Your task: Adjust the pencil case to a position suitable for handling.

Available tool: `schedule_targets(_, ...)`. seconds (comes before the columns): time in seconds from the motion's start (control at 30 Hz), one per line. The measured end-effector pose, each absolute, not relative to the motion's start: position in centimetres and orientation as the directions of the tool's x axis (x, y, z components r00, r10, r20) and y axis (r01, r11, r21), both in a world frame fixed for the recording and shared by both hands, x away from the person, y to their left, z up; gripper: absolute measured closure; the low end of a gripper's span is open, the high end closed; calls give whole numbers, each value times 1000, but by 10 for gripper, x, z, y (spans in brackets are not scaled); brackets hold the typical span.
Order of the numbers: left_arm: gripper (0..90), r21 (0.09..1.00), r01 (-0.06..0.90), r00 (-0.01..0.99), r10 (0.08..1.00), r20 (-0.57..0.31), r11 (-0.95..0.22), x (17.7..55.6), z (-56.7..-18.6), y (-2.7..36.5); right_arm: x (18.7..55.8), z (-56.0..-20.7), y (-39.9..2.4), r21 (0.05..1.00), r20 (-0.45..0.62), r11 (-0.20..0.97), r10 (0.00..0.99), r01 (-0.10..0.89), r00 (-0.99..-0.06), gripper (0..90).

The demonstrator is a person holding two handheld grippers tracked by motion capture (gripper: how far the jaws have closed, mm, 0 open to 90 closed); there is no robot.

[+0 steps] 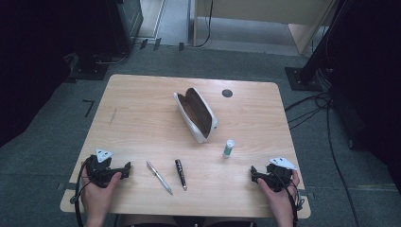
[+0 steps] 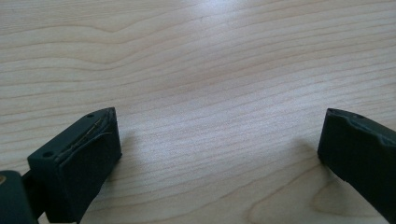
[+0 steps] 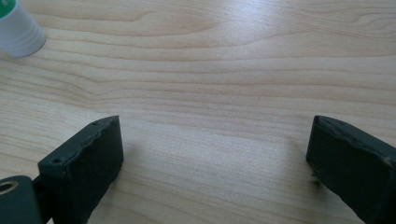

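An open white pencil case (image 1: 196, 115) with a brown lining lies near the table's middle. Closer to the front lie a silver pen (image 1: 159, 177) and a black pen (image 1: 181, 174). A small white and green tube (image 1: 229, 148) stands right of them; its white cap (image 3: 16, 30) is in the right gripper view's top-left corner. At the front left a hand rests my left gripper (image 1: 126, 169) on the wood, jaws wide apart (image 2: 219, 144) over bare table. At the front right my right gripper (image 1: 253, 174) is also open (image 3: 215, 154), nothing between its jaws.
The light wooden table (image 1: 142, 109) has a round dark cable port (image 1: 227, 93) at the back right. Around it is grey carpet, with black stands and cables (image 1: 321, 104) at the right and dark equipment (image 1: 108, 33) at the back left.
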State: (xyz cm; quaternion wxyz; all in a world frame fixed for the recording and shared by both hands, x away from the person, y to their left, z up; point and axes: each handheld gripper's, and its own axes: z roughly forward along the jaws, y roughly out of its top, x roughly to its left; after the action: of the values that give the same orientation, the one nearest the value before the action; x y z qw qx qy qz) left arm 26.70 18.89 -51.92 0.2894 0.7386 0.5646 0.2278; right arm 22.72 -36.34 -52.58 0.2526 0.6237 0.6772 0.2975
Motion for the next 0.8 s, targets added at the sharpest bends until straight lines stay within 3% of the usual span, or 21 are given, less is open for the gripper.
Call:
schedule_targets(0.3, 0, 685, 702, 258, 966, 10, -195, 267, -519, 189, 224, -515, -360, 749, 24, 30, 997, 662, -72, 132)
schedule_targets(0.8, 0, 682, 703, 265, 964, 12, -202, 267, -519, 189, 238, -465, -339, 792, 48, 58, 986, 608, -157, 149)
